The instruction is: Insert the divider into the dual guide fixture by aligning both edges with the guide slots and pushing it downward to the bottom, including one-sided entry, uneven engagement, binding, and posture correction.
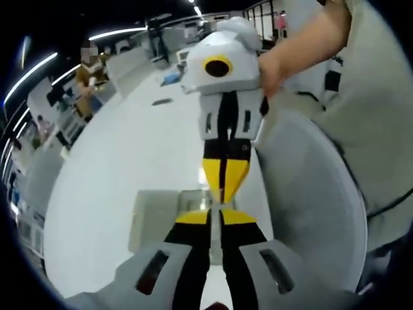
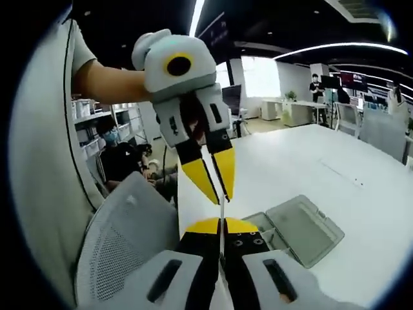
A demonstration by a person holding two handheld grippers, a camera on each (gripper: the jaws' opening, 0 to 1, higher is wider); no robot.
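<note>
A thin pale divider (image 2: pixel 221 210) shows edge-on, held in the air between the two grippers, which face each other tip to tip. In the right gripper view my right gripper (image 2: pixel 221 227) is shut on its lower end. My left gripper (image 2: pixel 220 191) comes down from above and pinches the upper end. In the left gripper view my left gripper (image 1: pixel 219 217) is closed on the divider (image 1: pixel 219 205), and the right gripper (image 1: pixel 224 188) meets it from the top. A grey-green shallow fixture (image 2: pixel 304 227) lies on the white table (image 2: pixel 361 174), below and beside the grippers; the fixture (image 1: pixel 153 219) also shows in the left gripper view.
A grey mesh chair back (image 1: pixel 310 213) stands close to the grippers, seen as the chair back (image 2: pixel 122 242) at lower left. The person's torso (image 1: pixel 368 110) is near. People sit at desks in the background (image 2: pixel 122 161). The table surface (image 1: pixel 129 155) stretches away.
</note>
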